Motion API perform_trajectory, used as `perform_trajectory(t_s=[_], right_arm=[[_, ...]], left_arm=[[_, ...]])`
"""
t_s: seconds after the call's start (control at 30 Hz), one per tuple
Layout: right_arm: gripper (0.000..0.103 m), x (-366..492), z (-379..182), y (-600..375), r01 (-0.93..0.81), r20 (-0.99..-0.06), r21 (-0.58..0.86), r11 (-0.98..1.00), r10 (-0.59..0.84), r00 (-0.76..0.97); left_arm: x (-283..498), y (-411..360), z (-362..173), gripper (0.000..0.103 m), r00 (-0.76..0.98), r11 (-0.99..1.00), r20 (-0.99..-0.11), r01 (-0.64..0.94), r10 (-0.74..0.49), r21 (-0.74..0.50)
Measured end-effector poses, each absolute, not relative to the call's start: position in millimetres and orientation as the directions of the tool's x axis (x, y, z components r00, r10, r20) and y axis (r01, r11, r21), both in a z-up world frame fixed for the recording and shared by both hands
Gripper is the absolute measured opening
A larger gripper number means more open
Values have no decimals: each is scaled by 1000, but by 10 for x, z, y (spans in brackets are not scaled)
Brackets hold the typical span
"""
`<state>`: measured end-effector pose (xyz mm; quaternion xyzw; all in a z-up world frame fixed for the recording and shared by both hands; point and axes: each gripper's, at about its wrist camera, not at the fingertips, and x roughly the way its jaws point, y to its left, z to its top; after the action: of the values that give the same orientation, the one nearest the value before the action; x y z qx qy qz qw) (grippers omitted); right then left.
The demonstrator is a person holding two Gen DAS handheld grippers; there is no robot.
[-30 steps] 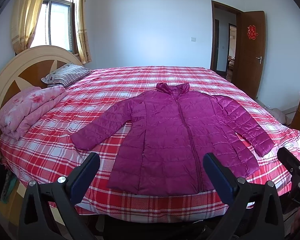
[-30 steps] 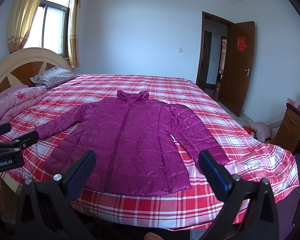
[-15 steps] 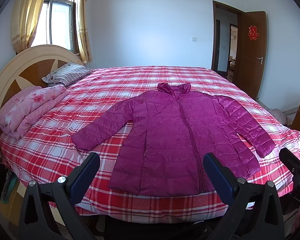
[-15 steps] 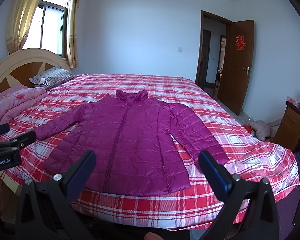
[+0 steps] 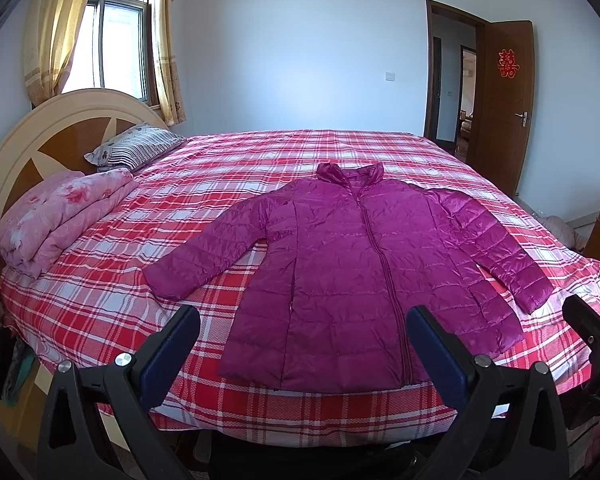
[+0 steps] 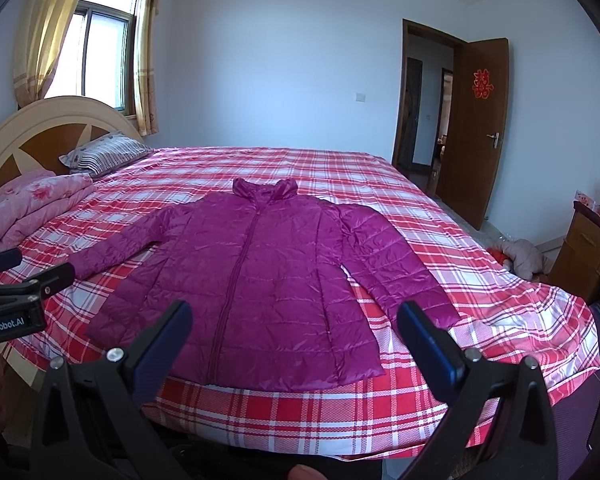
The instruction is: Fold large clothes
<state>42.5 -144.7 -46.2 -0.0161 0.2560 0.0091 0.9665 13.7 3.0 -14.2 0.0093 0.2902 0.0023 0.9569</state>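
Right now my left gripper [image 5: 302, 340] and right gripper [image 6: 294, 336] hover with jaws apart, the jacket [image 5: 356, 272] lying collar-away at centre frame.

Materials and finishes, bedroom scene
Jacket [image 5: 360, 272]: glossy quilted magenta cloth. Bedspread [image 5: 260, 168]: matt woven plaid cotton. Headboard [image 5: 32, 136]: polished wood. Door [image 6: 476, 128]: smooth brown wood.

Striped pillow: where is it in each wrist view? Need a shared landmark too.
Left wrist: striped pillow sits upper left, against the headboard, above the pink quilt.
Right wrist: striped pillow is again upper left, nearer the left edge.
Shared landmark: the purple jacket's collar, mid-bed in both views.
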Motion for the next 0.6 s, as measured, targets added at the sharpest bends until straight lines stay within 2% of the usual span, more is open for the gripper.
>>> perform_trajectory(t_s=[0.6], right_arm=[[103,453,-495,-1445,-32,-502,-10,999,23,865]], left_arm=[[157,45,-175,102,829,1000,-560,-7,16,19]])
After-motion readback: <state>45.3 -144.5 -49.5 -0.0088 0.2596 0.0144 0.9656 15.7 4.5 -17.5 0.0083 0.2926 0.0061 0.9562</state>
